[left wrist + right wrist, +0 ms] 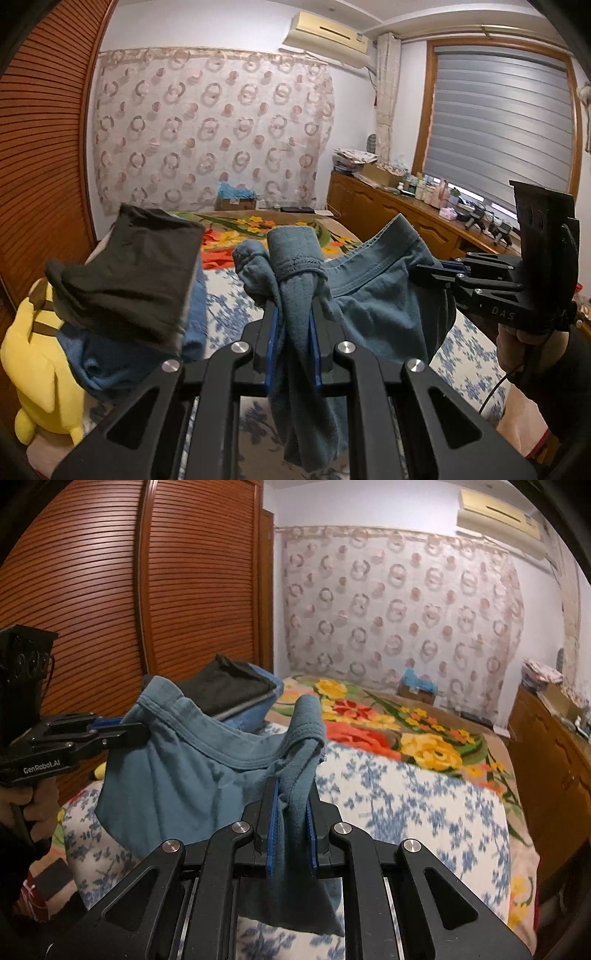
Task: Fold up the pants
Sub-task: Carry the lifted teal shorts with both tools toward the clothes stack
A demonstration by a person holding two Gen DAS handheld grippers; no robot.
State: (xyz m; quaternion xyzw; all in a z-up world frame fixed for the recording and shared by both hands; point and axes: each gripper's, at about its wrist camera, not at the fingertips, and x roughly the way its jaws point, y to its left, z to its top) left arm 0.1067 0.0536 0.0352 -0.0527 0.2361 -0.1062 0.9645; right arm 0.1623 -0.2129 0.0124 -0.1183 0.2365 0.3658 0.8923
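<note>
Gripping pants (369, 295) waistband w/ both tools, lifted above bed (406, 794), taut btwn.

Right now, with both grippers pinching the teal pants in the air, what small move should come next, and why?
Probably lower both hands together and lay the teal pants flat on the blue-flowered quilt. The left gripper and the right gripper each clamp a bunch of the waistband, and the cloth sags between them, clear of the bed, so no fold can start yet.
</note>
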